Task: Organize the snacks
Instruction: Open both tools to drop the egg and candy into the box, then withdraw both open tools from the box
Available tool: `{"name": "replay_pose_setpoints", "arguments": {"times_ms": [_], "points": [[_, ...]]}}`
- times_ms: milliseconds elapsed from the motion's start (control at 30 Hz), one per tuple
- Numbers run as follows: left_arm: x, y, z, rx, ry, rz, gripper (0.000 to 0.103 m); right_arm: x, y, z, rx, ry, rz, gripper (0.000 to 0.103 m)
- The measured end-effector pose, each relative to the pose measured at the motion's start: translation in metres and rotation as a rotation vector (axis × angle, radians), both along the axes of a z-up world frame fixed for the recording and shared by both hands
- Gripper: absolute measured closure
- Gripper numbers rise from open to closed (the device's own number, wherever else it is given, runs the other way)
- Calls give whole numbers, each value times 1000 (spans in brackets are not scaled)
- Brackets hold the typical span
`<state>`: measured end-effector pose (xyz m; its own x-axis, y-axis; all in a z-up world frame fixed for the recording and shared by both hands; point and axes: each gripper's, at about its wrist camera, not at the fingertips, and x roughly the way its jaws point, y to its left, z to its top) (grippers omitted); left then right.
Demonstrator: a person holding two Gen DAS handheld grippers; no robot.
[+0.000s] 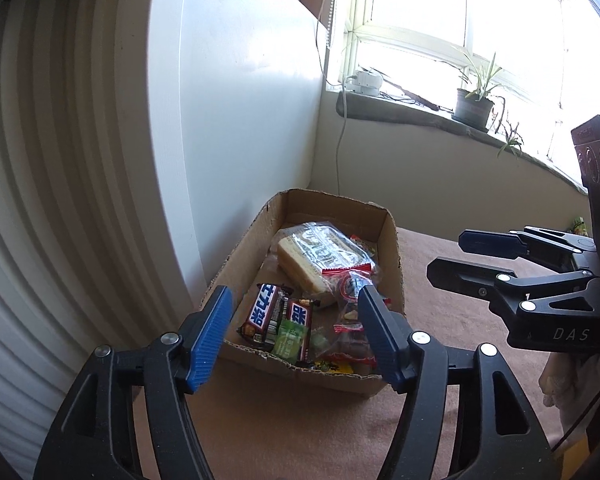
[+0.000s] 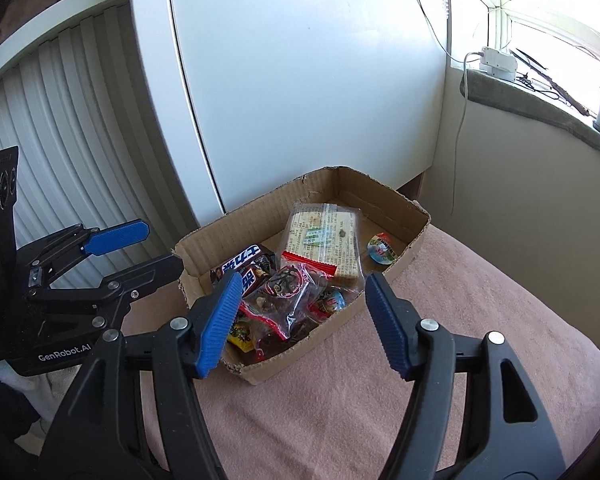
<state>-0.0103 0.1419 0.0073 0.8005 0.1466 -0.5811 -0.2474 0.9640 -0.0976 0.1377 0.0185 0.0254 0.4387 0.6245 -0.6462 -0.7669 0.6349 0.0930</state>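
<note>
Left gripper [image 1: 294, 334] jaws apart, nothing between them, hanging over the near end of the box [image 1: 394, 256]. Right gripper [image 2: 300, 322] also spread and empty, just above the box's near edge; in the left view it sits off to the right over the pink cloth [image 1: 440, 248]. Blue pads [image 2: 218, 324] on both. Box is open cardboard, on the cloth, pushed against a white panel [image 2: 300, 80]. Inside: wrapped cake slice [image 2: 324, 240] toward the back, two chocolate bars [image 1: 266, 314] at the near left, green candy [image 1: 288, 340] on them, clear bag of sweets [image 2: 284, 296] in the middle, yellow packet [image 2: 240, 338] at the near edge, round candy [image 2: 382, 250] alone at the far right. Window sill with potted plant [image 1: 474, 106] behind.
</note>
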Motion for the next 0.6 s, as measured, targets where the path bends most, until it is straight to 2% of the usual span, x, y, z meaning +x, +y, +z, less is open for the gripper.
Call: {"name": "replay_pose_setpoints", "arguments": {"times_ms": [67,133,200,267,600], "points": [[-3,-2,0,6,0,7,34,-6,-4,0,-4,-11,-10,29],[-6,-4,1,12,-3,13,34,-12,-9,0,-3,-25,-21,13],[-8,-5,2,15,-5,17,30,-16,-13,1,1,-39,-32,9],[-10,-4,3,11,-7,27,25,-18,-17,2,2,-43,-41,9],[-10,-4,3,16,-6,49,23,-19,-28,3,9,-36,-65,9]]}}
